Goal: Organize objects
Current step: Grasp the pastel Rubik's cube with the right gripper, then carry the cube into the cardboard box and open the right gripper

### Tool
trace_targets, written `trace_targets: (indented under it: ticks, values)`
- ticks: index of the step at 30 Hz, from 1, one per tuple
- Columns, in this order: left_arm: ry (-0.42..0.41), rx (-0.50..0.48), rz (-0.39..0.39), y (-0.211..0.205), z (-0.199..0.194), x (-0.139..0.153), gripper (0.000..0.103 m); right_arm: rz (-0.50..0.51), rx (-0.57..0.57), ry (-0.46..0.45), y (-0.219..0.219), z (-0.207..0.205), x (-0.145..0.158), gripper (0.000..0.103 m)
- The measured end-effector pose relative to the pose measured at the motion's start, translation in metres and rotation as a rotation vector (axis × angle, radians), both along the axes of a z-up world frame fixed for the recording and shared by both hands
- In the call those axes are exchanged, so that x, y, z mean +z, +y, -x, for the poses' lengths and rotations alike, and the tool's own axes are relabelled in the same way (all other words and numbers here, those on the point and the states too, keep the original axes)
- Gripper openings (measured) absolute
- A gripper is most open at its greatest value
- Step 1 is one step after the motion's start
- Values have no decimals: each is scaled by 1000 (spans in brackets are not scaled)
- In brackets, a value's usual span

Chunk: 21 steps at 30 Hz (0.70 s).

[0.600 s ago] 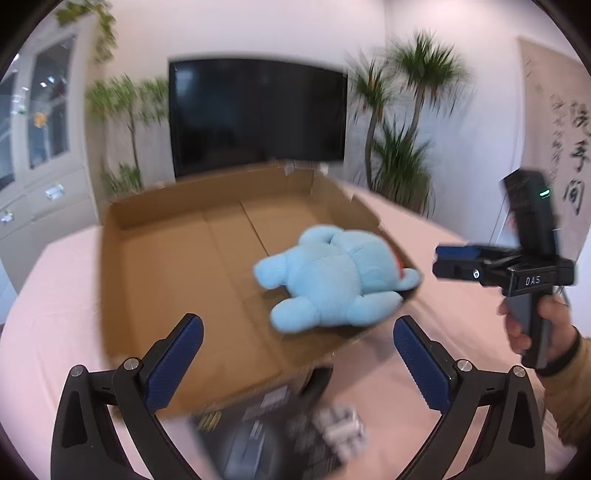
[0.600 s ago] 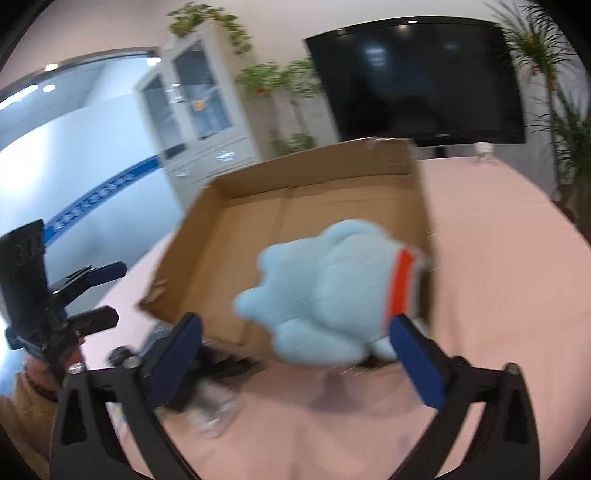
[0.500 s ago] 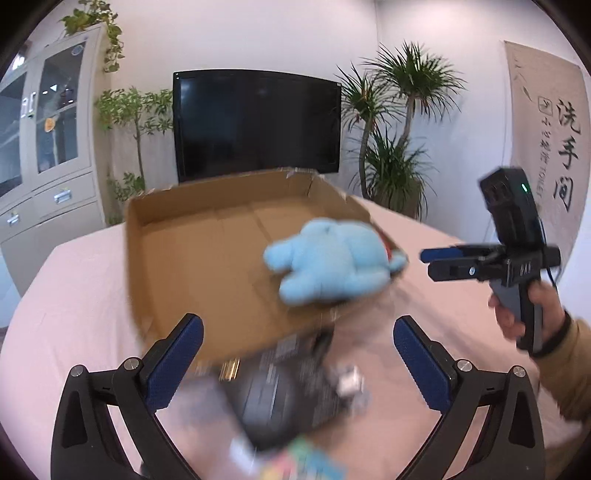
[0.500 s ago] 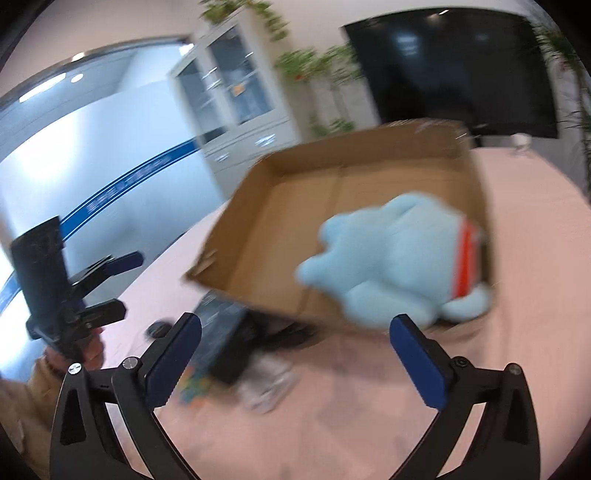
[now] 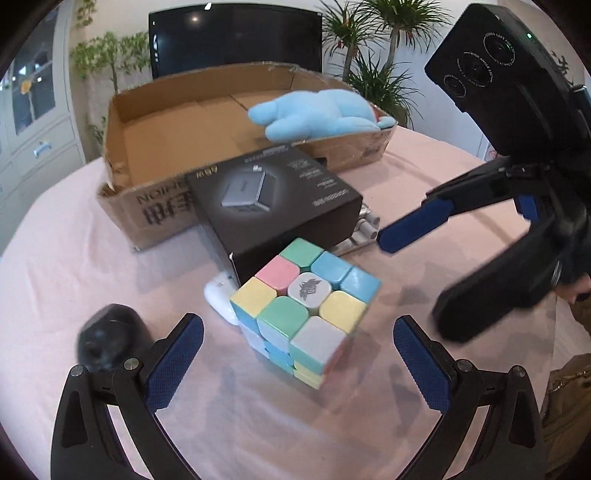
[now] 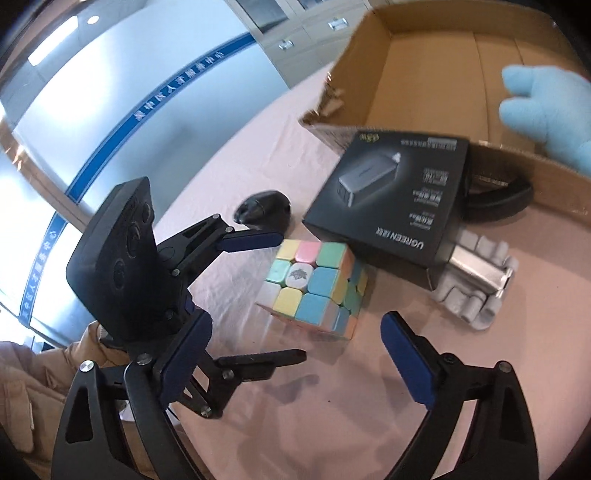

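Note:
A pastel puzzle cube (image 5: 304, 308) (image 6: 314, 286) sits on the pink tablecloth. My left gripper (image 5: 297, 362) is open and empty, its fingers either side of the cube and just short of it. My right gripper (image 6: 295, 360) is open and empty, close to the cube from the other side. Behind the cube a black charger box (image 5: 273, 201) (image 6: 391, 206) leans on an open cardboard box (image 5: 155, 147) (image 6: 406, 74). A light blue plush toy (image 5: 321, 114) (image 6: 550, 114) lies in the cardboard box at its right end.
A black mouse (image 5: 107, 339) (image 6: 264, 212) lies left of the cube. A white earbud case (image 5: 219, 299) sits beside the cube. A grey foam insert with a metal piece (image 6: 476, 288) lies right of the charger box. A TV (image 5: 236, 33) and plants stand behind.
Both grippers have dropped and tilted down from the cardboard box toward the table. The cube, mouse and charger box now fill the views; the grippers have come close together.

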<state>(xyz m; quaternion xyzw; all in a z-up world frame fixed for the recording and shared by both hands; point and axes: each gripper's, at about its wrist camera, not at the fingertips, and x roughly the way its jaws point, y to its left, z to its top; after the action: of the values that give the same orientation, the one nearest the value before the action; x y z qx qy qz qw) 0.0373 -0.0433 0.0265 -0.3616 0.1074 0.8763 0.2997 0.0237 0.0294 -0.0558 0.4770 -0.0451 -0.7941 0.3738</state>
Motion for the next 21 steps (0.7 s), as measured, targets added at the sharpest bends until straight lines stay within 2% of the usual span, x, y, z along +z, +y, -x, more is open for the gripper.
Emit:
trace_targets:
  ticks: [2,4,6,8,9,13,21]
  values:
    - [-46,-2,-15,-1,8,-6,102,-35,-19,-22,-15,9,-9,89]
    - [-95,-7,-52,-3,14,-7,98,-32,-26,-58,-7,7,-4,86]
    - [-125,-14,-86,-5,18,-8,95,-64,-34,-49,-18,9,-4,84]
    - [-169,-34,-95,-2,22,-13,80,-81,-31,-52,-28,10,-4,78]
    - [-195,-46,-99,0,25,-14,76,-93,-30,-55,-33,11,-7,71]
    - [-190,-44,-96,3,24,-13,74,-112,-49,-34,-34,4,-6,69]
    - [-144,-46,-42,17,16,-10,71,-132,-61,-5,-33,-8,-9,68]
